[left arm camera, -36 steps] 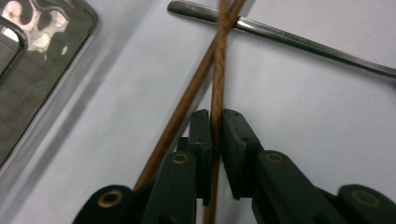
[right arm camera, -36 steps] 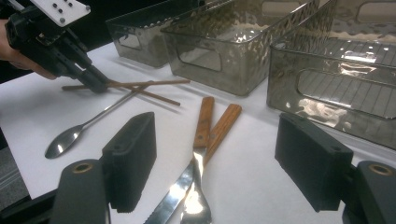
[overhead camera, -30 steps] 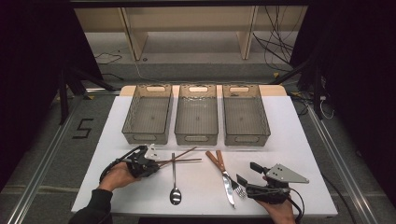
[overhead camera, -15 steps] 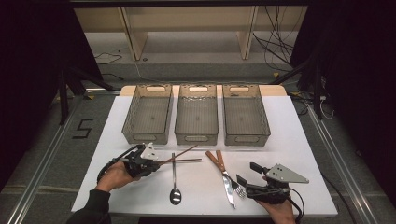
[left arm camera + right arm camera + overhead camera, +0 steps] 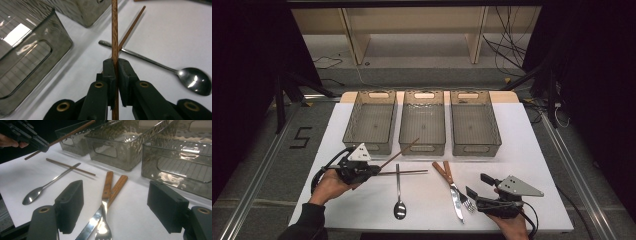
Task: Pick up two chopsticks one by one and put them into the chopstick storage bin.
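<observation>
Between the two black jaws of the left gripper (image 5: pixel 115 65): one thin brown wooden chopstick (image 5: pixel 114 30), pinched near its lower end, running straight ahead past the jaw tips, lifted off the white table (image 5: pixel 522 150) and angled up toward the clear grey plastic bins (image 5: pixel 422 120). Jaws pressed together on the stick. Left hand (image 5: pixel 329 184) low at the near-left of the table, forearm coming in from the bottom edge, gripper levelled and pointing right and away. Just beyond the jaw tips, flat on the table: a second brown wooden chopstick (image 5: pixel 132 25), lying across the handle of a silver metal spoon (image 5: pixel 175 73). Right gripper (image 5: pixel 117 212) resting at the near-right, hand (image 5: pixel 512 227) under it, jaws spread wide and holding nothing. Between and just ahead of those spread jaws: a wooden-handled fork (image 5: pixel 106 202) and a wooden-handled knife (image 5: pixel 110 197), crossed, blade and tines toward the gripper.
</observation>
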Demonstrator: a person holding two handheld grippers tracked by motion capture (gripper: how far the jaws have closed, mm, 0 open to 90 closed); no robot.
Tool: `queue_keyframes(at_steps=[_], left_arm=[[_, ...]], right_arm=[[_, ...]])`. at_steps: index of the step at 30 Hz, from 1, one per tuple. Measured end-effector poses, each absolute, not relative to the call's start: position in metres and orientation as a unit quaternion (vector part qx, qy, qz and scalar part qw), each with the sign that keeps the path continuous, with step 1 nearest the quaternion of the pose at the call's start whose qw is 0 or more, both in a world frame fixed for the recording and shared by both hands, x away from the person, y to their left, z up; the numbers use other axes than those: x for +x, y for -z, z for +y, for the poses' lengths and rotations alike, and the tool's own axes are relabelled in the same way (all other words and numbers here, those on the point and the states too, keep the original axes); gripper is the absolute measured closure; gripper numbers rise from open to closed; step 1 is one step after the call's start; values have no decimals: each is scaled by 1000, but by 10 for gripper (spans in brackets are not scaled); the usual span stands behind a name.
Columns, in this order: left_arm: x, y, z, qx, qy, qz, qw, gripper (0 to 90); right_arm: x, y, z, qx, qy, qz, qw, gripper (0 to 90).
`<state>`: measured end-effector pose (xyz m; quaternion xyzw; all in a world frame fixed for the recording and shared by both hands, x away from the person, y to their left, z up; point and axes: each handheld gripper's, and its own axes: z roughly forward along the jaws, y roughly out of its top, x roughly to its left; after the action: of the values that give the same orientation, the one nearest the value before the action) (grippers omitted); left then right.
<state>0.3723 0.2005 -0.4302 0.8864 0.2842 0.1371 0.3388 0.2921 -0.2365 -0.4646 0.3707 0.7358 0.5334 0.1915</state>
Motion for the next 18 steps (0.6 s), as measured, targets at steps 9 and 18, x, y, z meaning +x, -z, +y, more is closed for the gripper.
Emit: queue_keyframes(at_steps=[9,18], left_arm=[[389,410,214,849,-141,354,366,844],[415,396,226,821,-144,397,384,844]], right_arm=[[292,465,-237,374,-534,734,189,298],[292,465,-236,373,-534,735,188,298]])
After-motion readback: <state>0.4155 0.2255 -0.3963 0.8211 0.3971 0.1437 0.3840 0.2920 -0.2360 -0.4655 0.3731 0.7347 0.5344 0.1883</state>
